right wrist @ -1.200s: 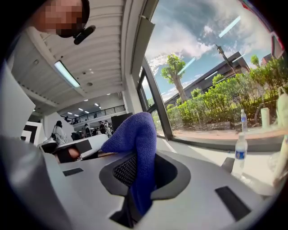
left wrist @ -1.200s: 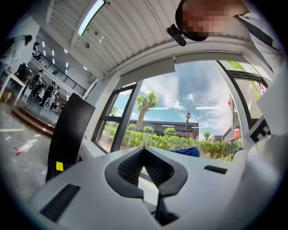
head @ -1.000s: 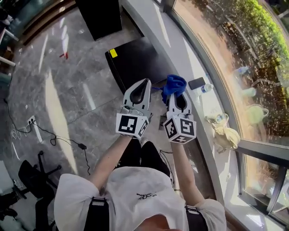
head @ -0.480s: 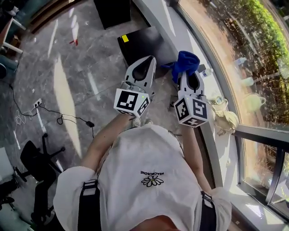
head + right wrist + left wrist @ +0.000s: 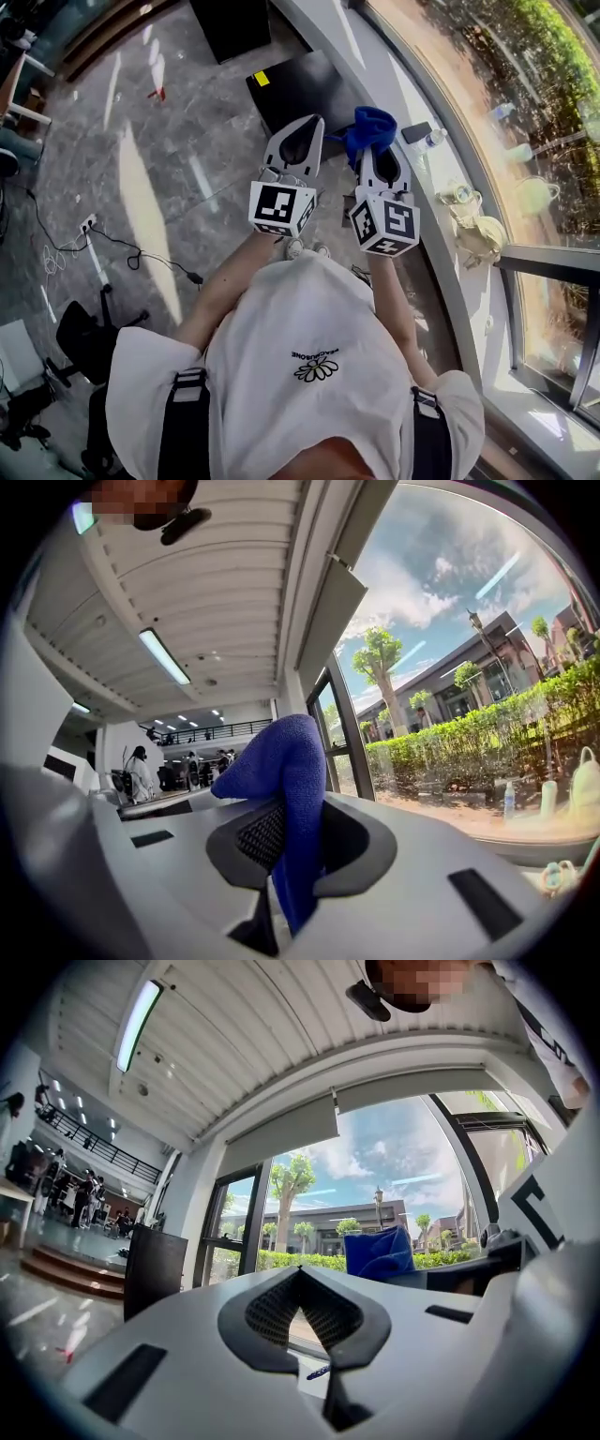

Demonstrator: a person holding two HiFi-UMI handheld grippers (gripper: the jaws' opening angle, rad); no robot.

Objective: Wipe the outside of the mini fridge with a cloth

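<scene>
In the head view the mini fridge (image 5: 302, 89) is a low black box with a yellow sticker, standing on the grey floor by the window ledge. My right gripper (image 5: 374, 148) is shut on a blue cloth (image 5: 373, 124) and hangs over the fridge's right near edge. In the right gripper view the cloth (image 5: 284, 761) sticks up from between the shut jaws of the gripper (image 5: 279, 829). My left gripper (image 5: 307, 124) is beside it over the fridge's near edge. Its jaws are shut and hold nothing (image 5: 300, 1275). The left gripper view also shows the cloth (image 5: 378, 1253).
A second black cabinet (image 5: 230, 23) stands farther back. The white window ledge (image 5: 441, 169) carries a phone (image 5: 416, 132), a bottle (image 5: 432, 141) and a pale bag (image 5: 480, 236). A power strip with cables (image 5: 89, 225) and an office chair (image 5: 84, 347) are at left.
The person's torso fills more of the head view, and both grippers sit higher in frame over the fridge's near edge. The cloth stays clamped in the right gripper.
</scene>
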